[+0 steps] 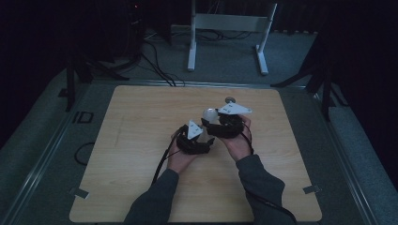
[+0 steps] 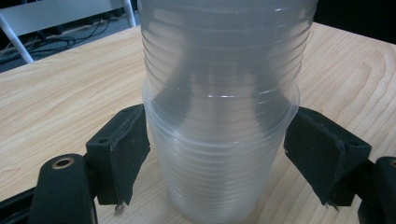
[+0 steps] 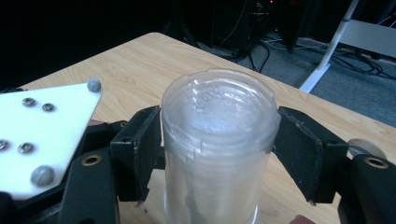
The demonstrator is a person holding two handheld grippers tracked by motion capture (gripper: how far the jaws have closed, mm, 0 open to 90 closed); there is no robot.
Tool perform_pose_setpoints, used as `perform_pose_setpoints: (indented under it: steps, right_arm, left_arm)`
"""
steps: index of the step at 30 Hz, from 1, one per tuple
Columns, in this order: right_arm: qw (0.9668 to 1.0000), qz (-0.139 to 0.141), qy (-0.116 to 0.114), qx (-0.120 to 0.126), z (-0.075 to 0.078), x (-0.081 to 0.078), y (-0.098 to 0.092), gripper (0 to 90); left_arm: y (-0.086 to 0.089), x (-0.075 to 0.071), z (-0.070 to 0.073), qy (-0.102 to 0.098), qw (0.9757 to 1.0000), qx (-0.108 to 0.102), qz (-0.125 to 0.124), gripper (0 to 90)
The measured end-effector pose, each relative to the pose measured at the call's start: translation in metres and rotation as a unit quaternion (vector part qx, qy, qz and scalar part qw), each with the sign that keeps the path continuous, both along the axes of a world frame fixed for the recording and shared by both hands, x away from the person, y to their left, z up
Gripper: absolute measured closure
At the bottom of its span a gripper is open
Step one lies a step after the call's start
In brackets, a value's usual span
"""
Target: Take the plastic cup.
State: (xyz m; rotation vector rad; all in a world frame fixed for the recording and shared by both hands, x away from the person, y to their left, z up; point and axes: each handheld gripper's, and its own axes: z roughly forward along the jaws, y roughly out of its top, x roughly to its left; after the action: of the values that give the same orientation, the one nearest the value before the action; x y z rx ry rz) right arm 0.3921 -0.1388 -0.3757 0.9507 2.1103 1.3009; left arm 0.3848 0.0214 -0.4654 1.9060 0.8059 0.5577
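A stack of clear ribbed plastic cups (image 2: pixel 219 93) stands between my two grippers near the middle of the wooden table (image 1: pixel 141 140). My left gripper (image 2: pixel 217 154) is shut on the stack's wider lower part, with both pads against the rims. My right gripper (image 3: pixel 218 135) is shut on the upper cup (image 3: pixel 217 116), whose closed base faces the camera. In the high view the left gripper (image 1: pixel 196 139) sits just left of and nearer than the right gripper (image 1: pixel 224 123), with the cups (image 1: pixel 209 115) between them. The left gripper's white three-cornered plate (image 3: pixel 46 135) shows beside the right jaws.
A small round grey disc (image 1: pixel 230 99) lies on the table just beyond the grippers, also seen as a disc (image 3: pixel 366 147) past the right jaw. A white frame stand (image 1: pixel 230 23) and cables (image 1: pixel 155 61) are on the floor behind. Metal clips (image 1: pixel 79 192) hold the table's near corners.
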Motion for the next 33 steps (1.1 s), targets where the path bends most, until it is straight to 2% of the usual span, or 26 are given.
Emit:
perform_pose_setpoints:
  steps: [7, 13, 23, 33]
  right_arm:
    - [1.0, 0.006, -0.002, 0.001, 0.002, 0.001, 0.004, 38.4]
    - [1.0, 0.004, 0.001, 0.005, 0.003, 0.001, 0.002, 38.8]
    - [1.0, 0.003, 0.001, 0.009, 0.006, 0.001, 0.002, 38.8]
    - [0.9997, 0.004, 0.0, 0.025, 0.014, 0.001, 0.0, 39.1]
  left_arm:
    - [-0.002, 0.003, -0.001, 0.0, 0.9999, -0.009, 0.005, 20.6]
    - [-0.004, 0.004, -0.001, -0.004, 0.9999, -0.011, 0.008, 20.4]
    - [-0.004, 0.004, -0.001, -0.012, 0.9999, -0.002, 0.01, 20.9]
    - [-0.004, 0.003, -0.002, -0.008, 0.9999, -0.002, 0.011, 21.0]
